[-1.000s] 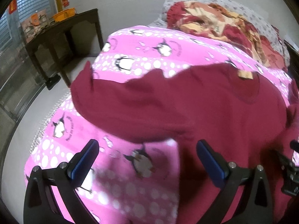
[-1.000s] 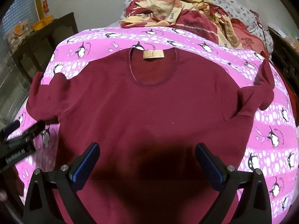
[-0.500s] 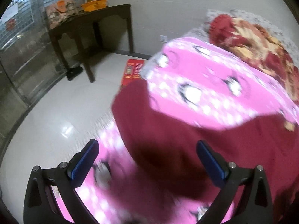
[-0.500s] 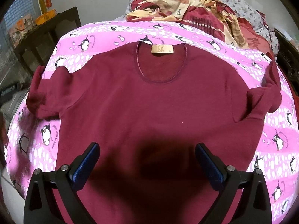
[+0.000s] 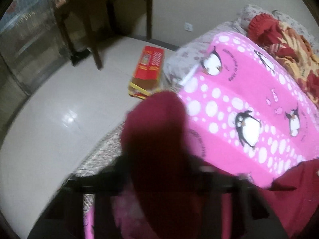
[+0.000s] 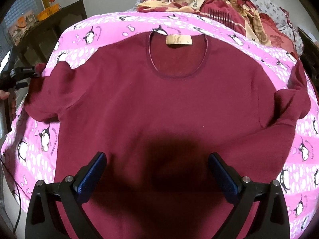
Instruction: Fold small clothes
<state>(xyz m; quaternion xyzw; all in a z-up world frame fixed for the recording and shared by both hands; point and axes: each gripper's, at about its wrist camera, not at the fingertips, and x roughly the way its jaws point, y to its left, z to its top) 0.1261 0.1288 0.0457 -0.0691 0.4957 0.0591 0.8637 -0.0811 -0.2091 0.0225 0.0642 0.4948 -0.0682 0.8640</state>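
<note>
A maroon short-sleeved top lies flat on the pink penguin blanket, neck label at the far side. My right gripper is open and empty above its lower half. My left gripper is blurred in its own view, shut on the end of the top's left sleeve, which stands up between its fingers. In the right wrist view the left gripper sits at the blanket's left edge, at the sleeve tip. The right sleeve is bunched.
A heap of red and yellow bedding lies at the head of the bed. Left of the bed is pale floor with a red box and a dark wooden table.
My left gripper swung left to the sleeve end and closed on it. My right gripper moved slightly closer over the top, still open.
</note>
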